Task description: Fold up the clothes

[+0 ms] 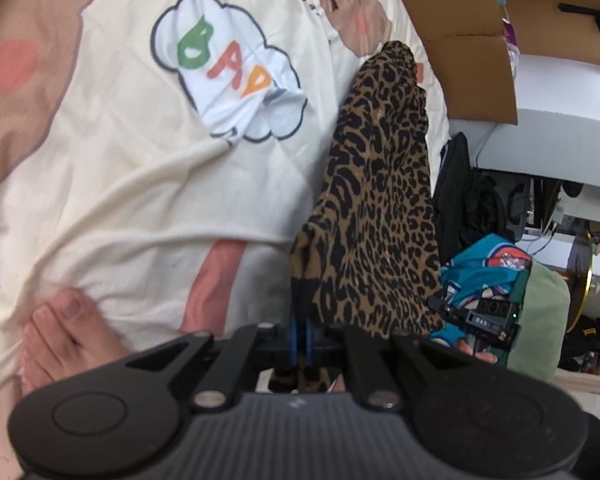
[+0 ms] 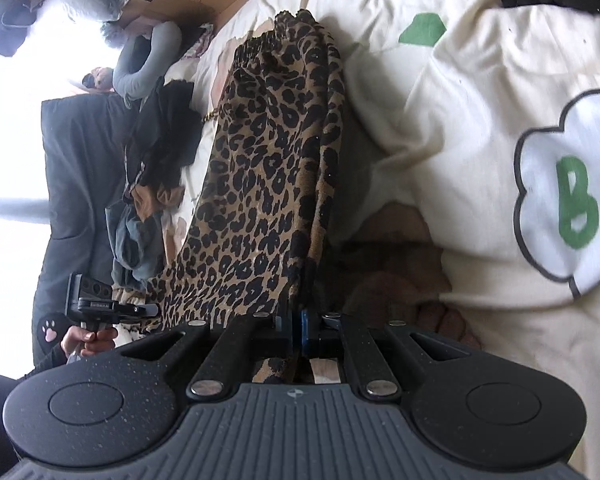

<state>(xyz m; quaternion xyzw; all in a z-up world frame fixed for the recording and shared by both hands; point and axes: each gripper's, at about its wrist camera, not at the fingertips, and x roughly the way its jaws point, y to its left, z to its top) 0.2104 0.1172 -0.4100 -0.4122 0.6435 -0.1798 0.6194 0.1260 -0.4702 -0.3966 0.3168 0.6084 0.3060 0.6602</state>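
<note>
A leopard-print garment (image 1: 376,200) hangs stretched above the cream cartoon bedspread (image 1: 120,168). My left gripper (image 1: 300,320) is shut on one corner of it, blue pads pinched on the cloth. My right gripper (image 2: 296,320) is shut on another corner of the same garment (image 2: 268,184), whose gathered elastic edge lies at the far end on the bedspread (image 2: 460,100). Each view shows the other gripper: the right gripper (image 1: 476,316) at the garment's right in the left wrist view, the left gripper (image 2: 100,304) at its left in the right wrist view.
A bare foot (image 1: 68,332) rests on the bedspread at lower left. A pile of dark clothes (image 2: 160,152) lies beside the garment. A cardboard box (image 1: 460,32) stands at the bed's far edge. A teal patterned cloth (image 1: 484,264) is at right.
</note>
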